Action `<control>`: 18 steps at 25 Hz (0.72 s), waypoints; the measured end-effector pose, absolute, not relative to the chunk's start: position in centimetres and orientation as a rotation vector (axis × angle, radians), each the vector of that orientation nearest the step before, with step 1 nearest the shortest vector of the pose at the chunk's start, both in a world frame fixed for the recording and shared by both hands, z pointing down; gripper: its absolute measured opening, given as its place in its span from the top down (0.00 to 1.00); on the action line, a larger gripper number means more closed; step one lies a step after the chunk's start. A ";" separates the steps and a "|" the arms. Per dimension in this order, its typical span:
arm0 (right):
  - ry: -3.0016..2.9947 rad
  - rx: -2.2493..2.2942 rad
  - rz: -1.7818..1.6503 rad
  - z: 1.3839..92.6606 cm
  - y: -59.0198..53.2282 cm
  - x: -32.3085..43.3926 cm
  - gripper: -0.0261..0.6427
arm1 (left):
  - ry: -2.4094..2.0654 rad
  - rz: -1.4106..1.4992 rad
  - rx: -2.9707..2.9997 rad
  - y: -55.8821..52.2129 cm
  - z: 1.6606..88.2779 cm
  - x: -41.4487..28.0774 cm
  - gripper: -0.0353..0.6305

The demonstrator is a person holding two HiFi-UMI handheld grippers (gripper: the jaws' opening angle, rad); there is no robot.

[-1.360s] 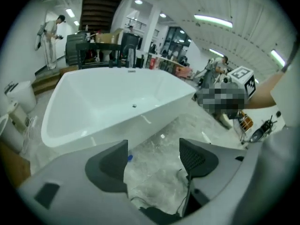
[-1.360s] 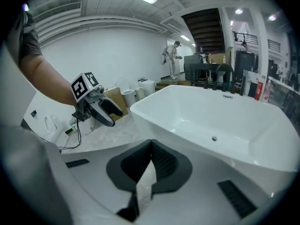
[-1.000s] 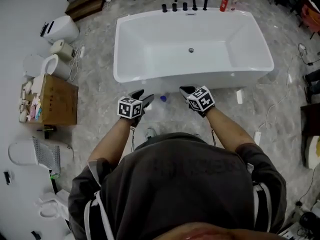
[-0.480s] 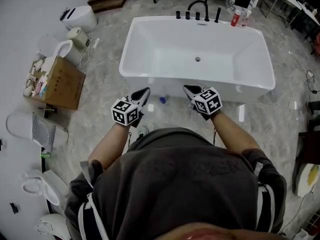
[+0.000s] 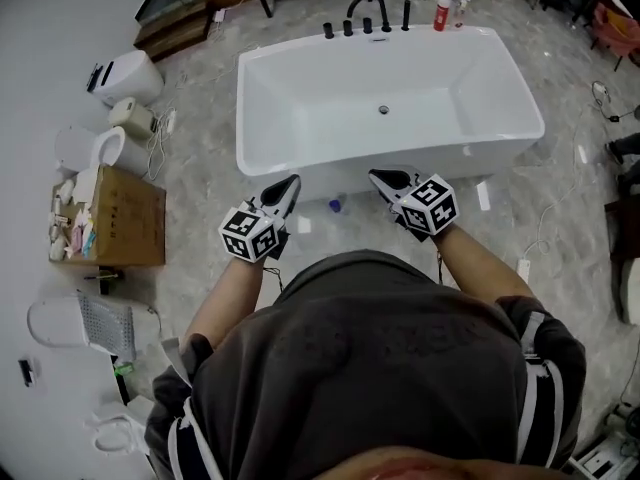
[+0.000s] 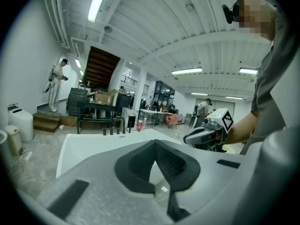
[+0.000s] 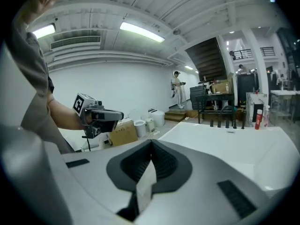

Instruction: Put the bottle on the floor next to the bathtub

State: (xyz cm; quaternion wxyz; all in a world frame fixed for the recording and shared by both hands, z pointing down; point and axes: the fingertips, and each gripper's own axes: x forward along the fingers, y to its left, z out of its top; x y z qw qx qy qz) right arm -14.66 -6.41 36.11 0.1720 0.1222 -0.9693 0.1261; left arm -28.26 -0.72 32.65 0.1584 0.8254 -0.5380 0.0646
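i read left gripper [image 5: 292, 180] and right gripper [image 5: 375, 176] both clenched, nothing held. bottle [image 5: 335, 206] on floor [image 5: 200, 168], just beside bathtub [image 5: 262, 118] front edge.

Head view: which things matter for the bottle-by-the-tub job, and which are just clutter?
Job: bottle on the floor beside the bathtub; left gripper and right gripper, both shut, empty.
Lying about: cardboard box; red bottle near the black taps.

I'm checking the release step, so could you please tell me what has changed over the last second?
The jaws of the left gripper, apart a second ago, are now shut on nothing. Both it and the right gripper appear to have lifted a little from the floor. The bottle is unmoved on the floor beside the bathtub.
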 end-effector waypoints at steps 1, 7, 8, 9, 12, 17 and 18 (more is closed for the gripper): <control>-2.755 0.361 0.369 36.0 -6.2 -14.5 0.97 | -1.535 0.177 2.374 -0.8 32.4 -28.3 0.94; -2.742 0.372 0.382 35.2 -5.4 -15.1 0.97 | -1.574 0.089 2.371 -0.4 31.4 -29.4 0.94; -2.737 0.363 0.374 35.1 -5.2 -15.2 0.97 | -1.581 0.074 2.364 -0.3 31.4 -29.7 0.94; -2.734 0.355 0.366 35.0 -5.0 -15.4 0.97 | -1.587 0.057 2.355 -0.2 31.4 -30.0 0.94; -2.731 0.349 0.353 35.1 -4.9 -15.5 0.97 | -1.605 0.013 2.324 0.5 31.8 -30.7 0.94; -2.725 0.374 0.375 35.5 -5.7 -15.1 0.97 | -1.621 0.005 2.312 1.8 31.8 -30.5 0.94; -2.728 0.374 0.378 35.4 -5.7 -15.1 0.97 | -1.625 0.009 2.310 2.1 31.8 -30.4 0.94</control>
